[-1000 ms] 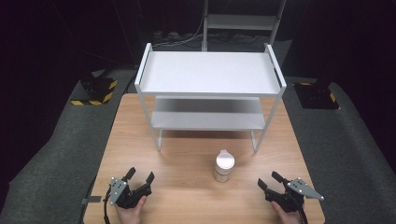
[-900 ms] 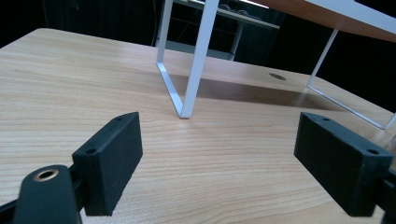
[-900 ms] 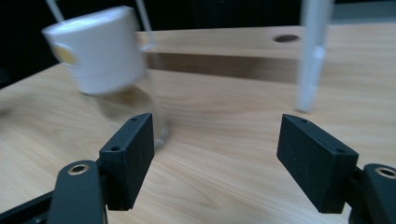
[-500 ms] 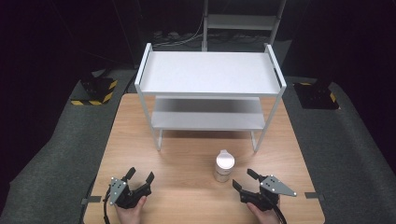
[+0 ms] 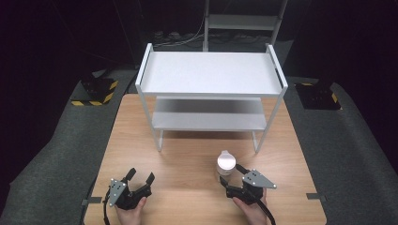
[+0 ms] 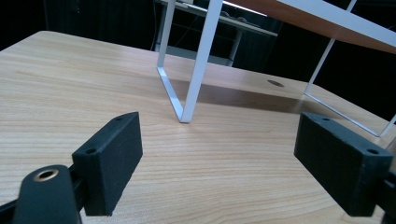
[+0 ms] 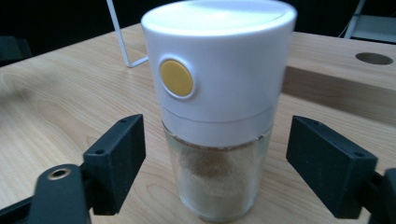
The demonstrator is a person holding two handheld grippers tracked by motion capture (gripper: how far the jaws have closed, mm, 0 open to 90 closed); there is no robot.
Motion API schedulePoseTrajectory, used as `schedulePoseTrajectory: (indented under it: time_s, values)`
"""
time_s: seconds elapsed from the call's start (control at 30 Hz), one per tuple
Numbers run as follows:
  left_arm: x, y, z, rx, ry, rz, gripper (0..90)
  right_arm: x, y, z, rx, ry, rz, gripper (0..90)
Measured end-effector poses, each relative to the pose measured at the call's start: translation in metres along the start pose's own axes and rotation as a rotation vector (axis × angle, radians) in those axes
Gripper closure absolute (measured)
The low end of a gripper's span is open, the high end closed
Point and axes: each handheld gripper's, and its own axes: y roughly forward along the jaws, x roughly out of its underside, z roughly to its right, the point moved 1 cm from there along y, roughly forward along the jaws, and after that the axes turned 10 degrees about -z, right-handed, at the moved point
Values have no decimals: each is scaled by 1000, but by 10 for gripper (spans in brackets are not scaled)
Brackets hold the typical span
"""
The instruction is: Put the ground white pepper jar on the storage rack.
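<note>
A clear jar (image 5: 226,163) (image 7: 219,112) with a white cap and a yellow button stands upright on the wooden table (image 5: 187,159), in front of the white two-tier shelf (image 5: 211,75). It holds a pale powder. My right gripper (image 5: 233,176) (image 7: 229,172) is open, its jaws on either side of the jar and apart from it. At the table's near left my left gripper (image 5: 140,177) (image 6: 233,163) is open with nothing between its jaws, facing a white shelf leg (image 6: 198,60).
The shelf fills the table's far half, its legs (image 5: 159,136) standing on the wood. Dark padded floor (image 5: 51,159) surrounds the table, with black-and-yellow blocks (image 5: 96,91) at the back corners. A round hole (image 7: 373,58) lies in the tabletop beyond the jar.
My right gripper has moved left and forward from the near right corner until its open jaws flank the jar. The left gripper has stayed still.
</note>
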Motion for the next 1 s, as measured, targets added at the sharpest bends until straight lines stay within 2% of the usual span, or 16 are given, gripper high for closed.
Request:
schedulePoseTrajectory:
  time_s: [0.27,0.43,0.5,0.63,1.0]
  values:
    - [0,0,0,3,-1,2,153,-6,19,-6,9,27,0,200]
    - [0,0,-1,3,-2,3,153,-11,27,-8,32,27,-5,255]
    - [1,0,-1,4,-3,4,153,-12,29,-9,40,21,-6,289]
    - [1,0,-1,4,-2,7,153,-13,31,-13,62,1,-6,301]
    - [1,0,-2,6,-4,7,153,-19,29,-19,85,2,-29,305]
